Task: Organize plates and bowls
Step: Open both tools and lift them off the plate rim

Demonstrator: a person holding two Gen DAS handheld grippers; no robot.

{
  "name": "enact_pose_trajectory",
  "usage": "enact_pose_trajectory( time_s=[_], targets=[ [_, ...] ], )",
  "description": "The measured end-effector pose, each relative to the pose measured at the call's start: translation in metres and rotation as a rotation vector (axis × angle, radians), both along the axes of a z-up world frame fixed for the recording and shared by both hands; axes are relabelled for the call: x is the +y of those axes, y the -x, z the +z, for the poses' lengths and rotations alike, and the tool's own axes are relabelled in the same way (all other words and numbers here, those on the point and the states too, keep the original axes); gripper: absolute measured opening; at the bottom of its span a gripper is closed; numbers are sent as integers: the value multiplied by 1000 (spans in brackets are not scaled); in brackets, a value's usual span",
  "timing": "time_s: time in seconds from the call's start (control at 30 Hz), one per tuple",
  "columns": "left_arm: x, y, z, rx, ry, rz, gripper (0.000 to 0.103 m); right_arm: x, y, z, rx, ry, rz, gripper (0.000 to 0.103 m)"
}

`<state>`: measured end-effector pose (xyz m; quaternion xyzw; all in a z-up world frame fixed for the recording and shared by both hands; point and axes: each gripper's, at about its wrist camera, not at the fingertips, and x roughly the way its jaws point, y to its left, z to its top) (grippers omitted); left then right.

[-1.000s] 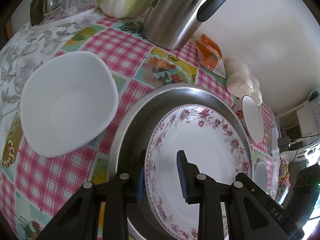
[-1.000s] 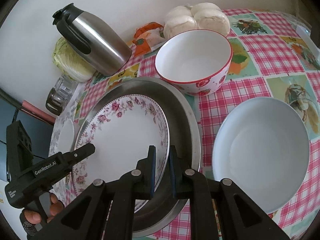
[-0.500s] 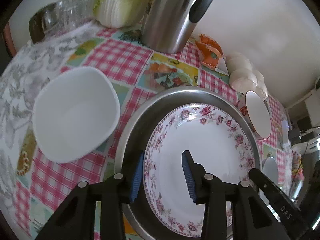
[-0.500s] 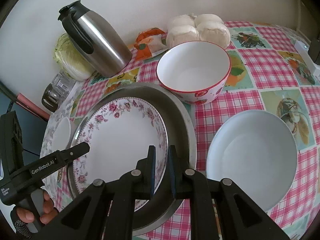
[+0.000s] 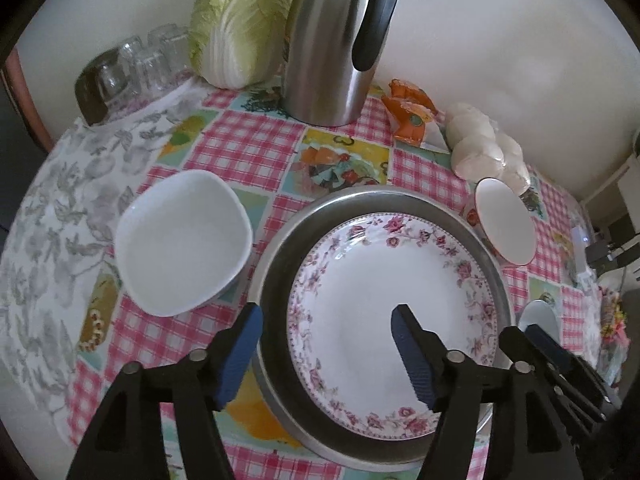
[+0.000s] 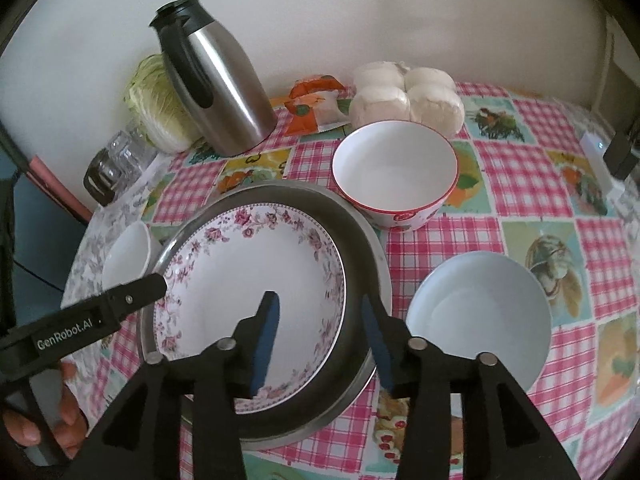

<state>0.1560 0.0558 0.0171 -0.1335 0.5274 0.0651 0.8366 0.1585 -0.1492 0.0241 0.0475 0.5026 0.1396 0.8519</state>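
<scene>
A floral-rimmed white plate [image 5: 392, 300] [image 6: 240, 280] lies flat inside a round steel pan [image 5: 276, 272] [image 6: 360, 232] on the checked tablecloth. My left gripper [image 5: 325, 316] hovers above the pan's left side. Its jaws are opening and straddle both rims without touching them. My right gripper [image 6: 319, 300] hangs over the right side, its jaws opening too, with the rims below the gap and nothing pressed. A squarish white bowl [image 5: 180, 244] sits left of the pan. A red-rimmed bowl [image 6: 394, 172] and a pale blue bowl [image 6: 476, 316] sit to its right.
Along the wall stand a steel jug [image 5: 336, 40], a cabbage [image 5: 240, 24], upturned glasses [image 5: 136, 64], an orange packet [image 5: 408, 114] and bagged white buns [image 5: 476, 144]. A person's hand [image 6: 40, 432] holds the left gripper's handle. The table's edge curves at the far left.
Both grippers have lifted away from the pan. The right jaws, shut at the plate's rim before, now stand apart, and the left jaws have spread wider. The plate stays in the pan.
</scene>
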Motion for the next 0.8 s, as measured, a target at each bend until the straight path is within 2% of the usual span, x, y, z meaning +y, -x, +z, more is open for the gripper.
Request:
enact_pose_trajectory(
  time_s=[0.07,0.13,0.27,0.33,0.43,0.57,0.8],
  targets=[
    [0,1,1,8,-26,10,73,1,3,3,-13,25,2,64],
    [1,2,0,16,-37,23,78,2,5,4,-26,44,1,72],
    [5,6,0,32,-67,50,84,2,8,5,-37,56,13,79],
    [7,7,0,32,-88,62,91,2,9,5,-36,60,18,81],
    [9,8,0,35,-105,75,94,2,9,4,-35,63,20,89],
    [12,9,-2,36,-122,87,102,3,10,4,-45,64,23,93],
    [14,9,-2,18,-130,95,103,2,9,7,-71,53,22,95]
  ],
)
